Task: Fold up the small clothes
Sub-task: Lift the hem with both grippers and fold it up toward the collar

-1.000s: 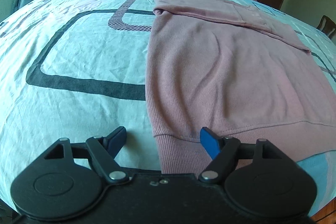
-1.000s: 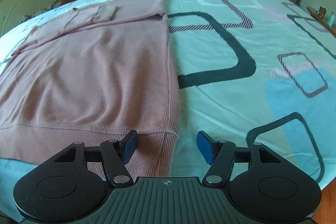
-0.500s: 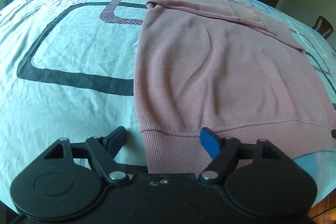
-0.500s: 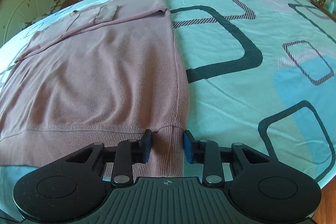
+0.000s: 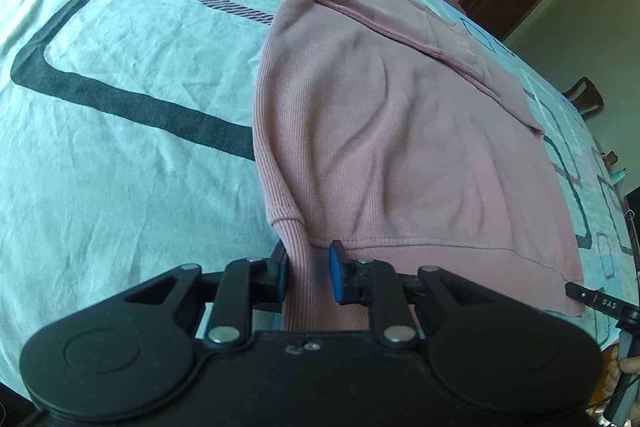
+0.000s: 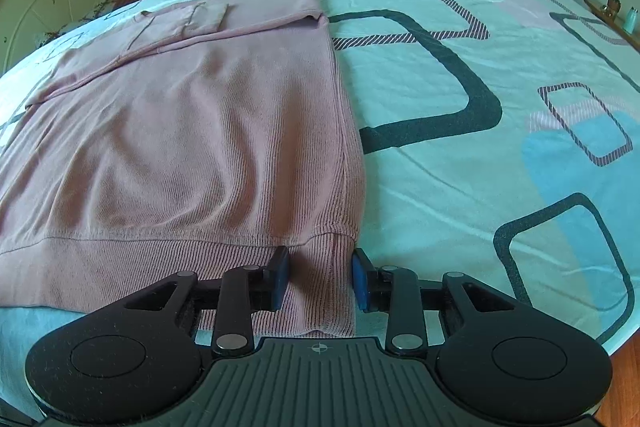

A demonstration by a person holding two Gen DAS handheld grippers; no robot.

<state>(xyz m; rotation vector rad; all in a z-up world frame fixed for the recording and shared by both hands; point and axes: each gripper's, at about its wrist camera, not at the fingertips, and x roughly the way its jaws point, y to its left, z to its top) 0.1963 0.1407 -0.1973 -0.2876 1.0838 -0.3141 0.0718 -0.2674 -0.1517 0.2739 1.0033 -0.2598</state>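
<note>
**Both hem corners pinched, ready for the fold**

We have a bed (image 6: 460, 187) with a patterned sheet; a pink sweater (image 5: 380, 147) lies flat on it, sleeves already crossed over at the far end, ribbed hem nearest us.

What changed: a second ago both sets of tongs sat wide over the hem; now both are narrow on it. Our left gripper (image 5: 307, 277) has just been closing, and the left hem corner (image 5: 304, 267) is bunched between its blue pads, fabric puckered and lifting off the sheet. Our right gripper (image 6: 320, 277) closed a little sooner and holds the right hem corner (image 6: 324, 279); cloth fills the gap between its pads, though it lies flatter there than on the left.

Our read: grasp step looks done on both sides; next move is probably to lift the hem and carry it toward the far end. Risk: left grip is on a bunched ridge, so it may slip or drag the fold crooked; lift both evenly.
</note>
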